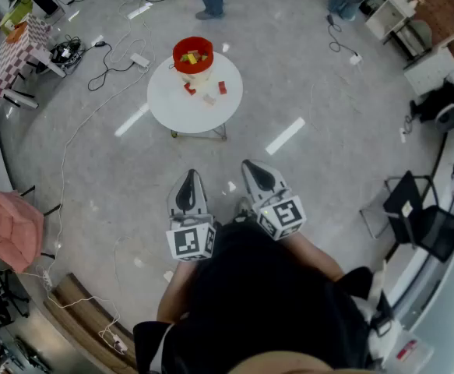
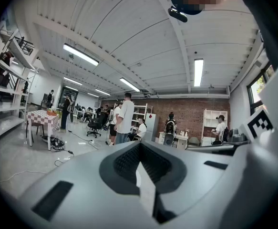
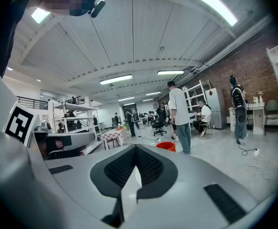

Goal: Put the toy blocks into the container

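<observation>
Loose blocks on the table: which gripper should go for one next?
Left, marginally. The left gripper lines up with the loose blocks on the white table; the right gripper sits off to the side. Both are shut, empty and well short of it.

The head camera looks steeply down from above the person, with the round white table (image 1: 172, 104) well off at 12 o'clock and the left gripper (image 1: 188, 185) and right gripper (image 1: 259, 176) close below. Each gripper camera sits just behind its own jaws, facing almost level across the room. The red container (image 1: 193, 55) appears in the head and right gripper views, and the white-shirted standing person (image 2: 126, 118) in both gripper views.
</observation>
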{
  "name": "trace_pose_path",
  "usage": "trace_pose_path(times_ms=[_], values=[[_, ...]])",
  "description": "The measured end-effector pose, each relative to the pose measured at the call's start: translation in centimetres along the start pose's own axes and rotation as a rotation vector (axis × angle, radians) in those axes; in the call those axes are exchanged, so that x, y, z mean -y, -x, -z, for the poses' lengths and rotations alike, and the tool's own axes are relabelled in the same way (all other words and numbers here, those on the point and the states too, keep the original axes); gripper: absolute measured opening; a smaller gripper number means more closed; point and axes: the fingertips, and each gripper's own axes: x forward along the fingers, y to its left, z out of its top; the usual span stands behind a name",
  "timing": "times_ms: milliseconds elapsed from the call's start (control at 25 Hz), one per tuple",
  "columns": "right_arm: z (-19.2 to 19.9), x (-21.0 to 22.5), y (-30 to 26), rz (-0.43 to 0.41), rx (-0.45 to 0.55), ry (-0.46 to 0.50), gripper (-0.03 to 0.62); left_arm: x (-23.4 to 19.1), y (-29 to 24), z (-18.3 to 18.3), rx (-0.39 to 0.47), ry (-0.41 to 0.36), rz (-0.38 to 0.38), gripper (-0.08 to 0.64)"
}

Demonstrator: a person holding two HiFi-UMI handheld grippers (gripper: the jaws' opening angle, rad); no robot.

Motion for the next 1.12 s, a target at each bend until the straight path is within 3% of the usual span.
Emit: trace_pose_path(times_ms=[520,1120], values=[[0.1,-1.3,-0.5,0.002,0.016,-0.007,-0.004,-1.2,0.5,0.3,-0.003,0.007,0.017,-0.006],[1.3,-6.6,-3.0,0.11,0.003,-0.007,-0.003,-7.0,2.5,2.3,-0.068,0.025,0.111,-0.006]])
